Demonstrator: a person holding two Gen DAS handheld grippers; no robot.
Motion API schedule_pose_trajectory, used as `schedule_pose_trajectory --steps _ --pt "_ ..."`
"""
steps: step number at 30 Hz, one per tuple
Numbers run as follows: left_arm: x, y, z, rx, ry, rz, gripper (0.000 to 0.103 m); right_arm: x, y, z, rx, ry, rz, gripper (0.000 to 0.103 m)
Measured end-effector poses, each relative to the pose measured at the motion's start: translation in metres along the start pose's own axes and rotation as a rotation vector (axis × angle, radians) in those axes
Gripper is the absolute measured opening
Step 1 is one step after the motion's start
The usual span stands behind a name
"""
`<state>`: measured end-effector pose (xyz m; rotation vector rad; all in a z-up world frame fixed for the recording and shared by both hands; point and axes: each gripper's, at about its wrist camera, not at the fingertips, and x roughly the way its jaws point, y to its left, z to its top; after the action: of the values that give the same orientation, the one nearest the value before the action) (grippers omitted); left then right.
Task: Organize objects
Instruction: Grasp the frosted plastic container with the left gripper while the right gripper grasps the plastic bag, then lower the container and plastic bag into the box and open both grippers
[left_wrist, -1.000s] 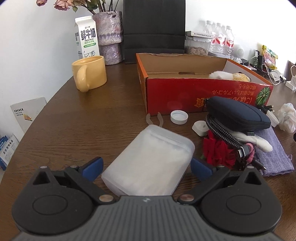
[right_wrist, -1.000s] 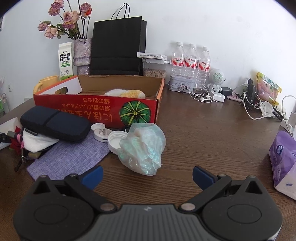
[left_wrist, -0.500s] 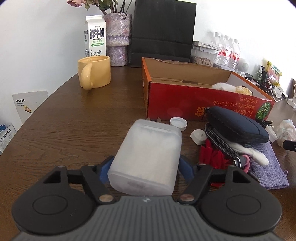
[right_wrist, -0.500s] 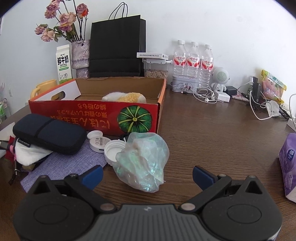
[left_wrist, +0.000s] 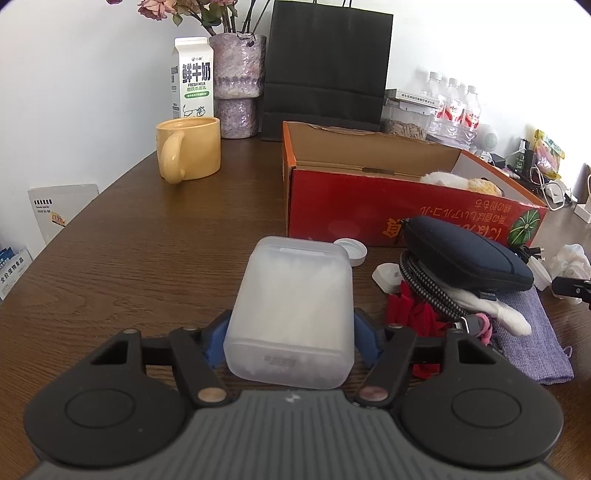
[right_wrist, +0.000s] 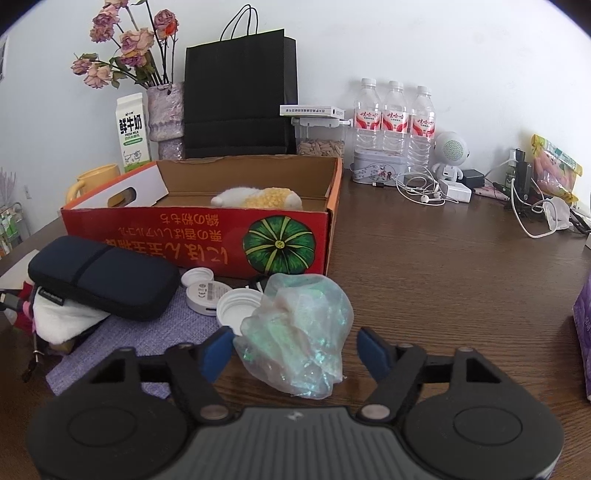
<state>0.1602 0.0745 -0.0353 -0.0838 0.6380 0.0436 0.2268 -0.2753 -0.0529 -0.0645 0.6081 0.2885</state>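
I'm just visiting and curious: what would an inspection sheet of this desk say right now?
Surface: brown wooden table, crowded.
Job's things: frosted plastic box; crinkled iridescent bag; red cardboard box holding a plush toy.
Clutter: dark pouch, bottle caps, yellow mug, milk carton.
Grippers: left gripper clamps the frosted box; right gripper has just been closing, with a gap at one pad.
Cables: earphones, chargers.
Surroundings: white wall, black paper bag, water bottles.

Right hand-held gripper (right_wrist: 291, 347) closing — crumpled iridescent bag (right_wrist: 295, 332) between jaws, red box (right_wrist: 195, 240) behind
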Motion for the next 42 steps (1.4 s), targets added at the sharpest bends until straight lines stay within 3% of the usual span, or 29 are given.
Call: schedule_pose_trajectory --steps 6,9,25,34,42 --pt "0.000 0.000 0.000 0.001 0.000 0.000 0.067 -0.002 -0.001 -0.001 0.011 -0.008 0.011 0.041" --pt "0.000 0.001 0.000 0.002 -0.002 0.001 0.067 -0.004 -0.002 -0.001 0.017 -0.022 0.008 0.039" --pt "-0.011 -0.004 0.000 0.013 -0.062 -0.014 0.065 -0.017 0.000 0.000 0.024 -0.068 0.008 0.038" --pt "-0.036 -0.011 0.006 0.013 -0.182 0.020 0.065 -0.027 0.009 0.006 0.006 -0.104 0.022 0.038" --pt "-0.058 -0.022 0.027 0.008 -0.279 -0.006 0.065 -0.035 0.023 0.021 -0.015 -0.149 0.052 0.038"
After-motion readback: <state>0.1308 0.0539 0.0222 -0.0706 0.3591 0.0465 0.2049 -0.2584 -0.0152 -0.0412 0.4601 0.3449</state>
